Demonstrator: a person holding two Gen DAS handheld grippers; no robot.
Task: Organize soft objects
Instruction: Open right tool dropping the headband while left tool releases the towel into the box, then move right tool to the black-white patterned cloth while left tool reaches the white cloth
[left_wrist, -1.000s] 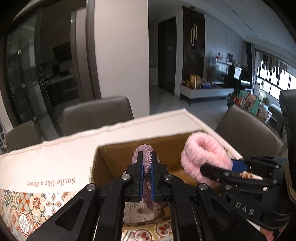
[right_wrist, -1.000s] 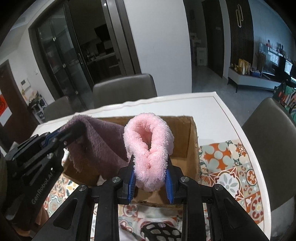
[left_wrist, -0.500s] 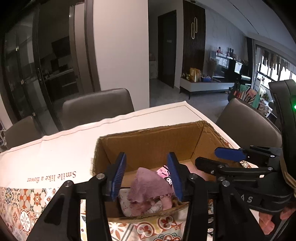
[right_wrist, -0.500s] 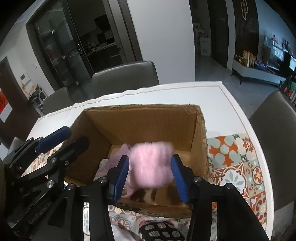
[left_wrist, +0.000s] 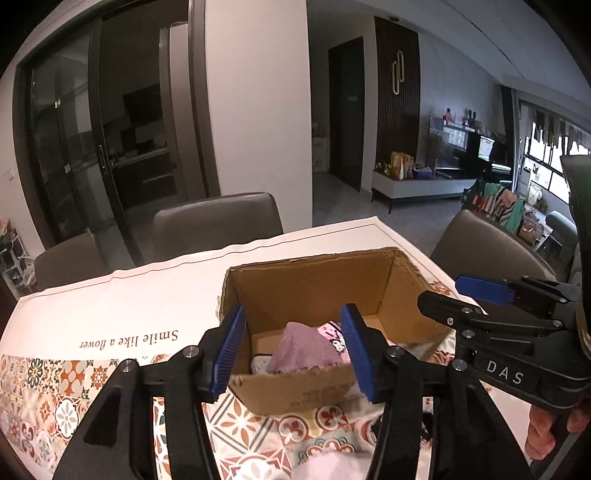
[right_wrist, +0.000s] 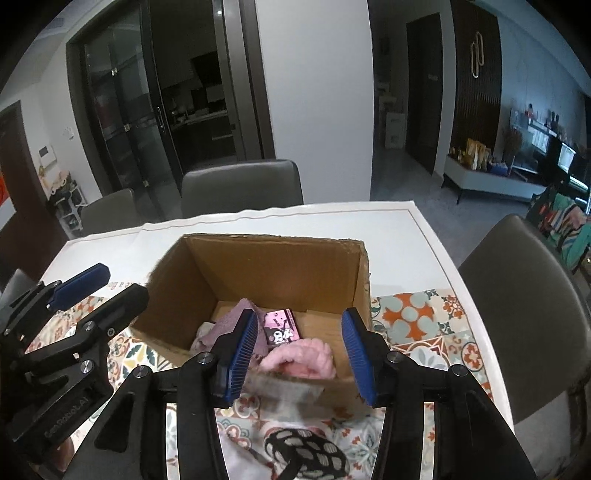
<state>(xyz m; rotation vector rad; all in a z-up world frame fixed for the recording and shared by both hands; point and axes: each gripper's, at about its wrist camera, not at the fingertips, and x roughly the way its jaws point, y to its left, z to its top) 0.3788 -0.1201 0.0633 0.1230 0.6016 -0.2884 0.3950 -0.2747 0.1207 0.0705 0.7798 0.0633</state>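
An open cardboard box (left_wrist: 325, 273) (right_wrist: 280, 266) stands on the table. Inside it lie a mauve fluffy cloth (left_wrist: 303, 349) (right_wrist: 236, 319), a pink fluffy item (right_wrist: 299, 360) and a small pink cartoon-printed pack (right_wrist: 282, 328) (left_wrist: 334, 338). My left gripper (left_wrist: 291, 350) is open and empty just above the box's near wall; it also shows in the right wrist view (right_wrist: 99, 284). My right gripper (right_wrist: 299, 350) is open and empty above the box's near right corner; it also shows in the left wrist view (left_wrist: 454, 295).
A patterned tablecloth (left_wrist: 55, 391) covers the near table. A black-and-white patterned soft item (right_wrist: 306, 452) and a white soft item (left_wrist: 325, 469) lie on it in front of the box. Grey chairs (right_wrist: 240, 184) (right_wrist: 517, 288) stand at the far and right sides.
Both grippers opened and dropped their loads into the box: the mauve cloth from the left, the pink fluffy item from the right. Both have drawn back a little.
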